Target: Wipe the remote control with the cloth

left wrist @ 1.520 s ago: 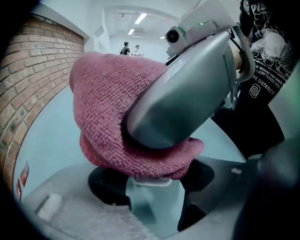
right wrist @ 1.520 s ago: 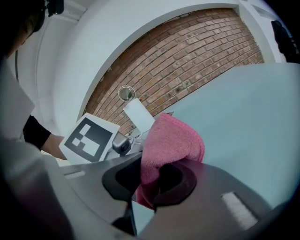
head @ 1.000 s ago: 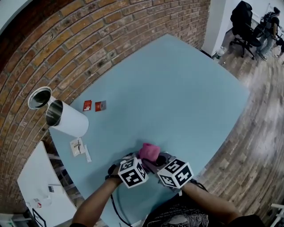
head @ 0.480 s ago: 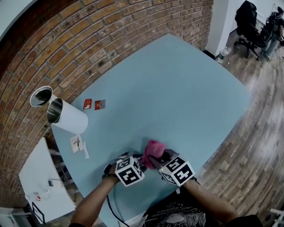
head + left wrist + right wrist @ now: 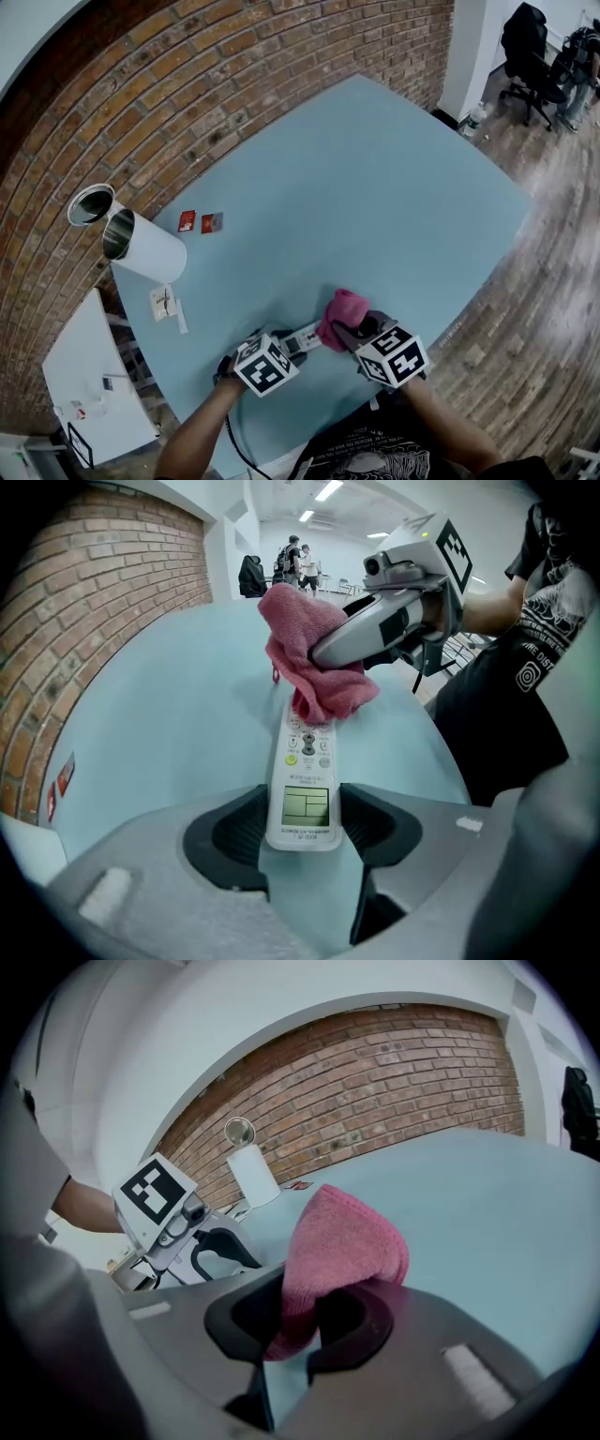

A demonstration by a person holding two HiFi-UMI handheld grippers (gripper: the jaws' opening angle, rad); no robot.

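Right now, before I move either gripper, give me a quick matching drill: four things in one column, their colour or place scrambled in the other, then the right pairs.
Things:
1. remote
2. cloth
3. canister
4. packets

Descriptions:
A. red, flat on the table
B. pink, clamped in the right gripper
C. white, at the table's edge by the brick wall
D. held between the jaws of the left gripper

Pairs: 1-D, 2-B, 3-C, 4-A
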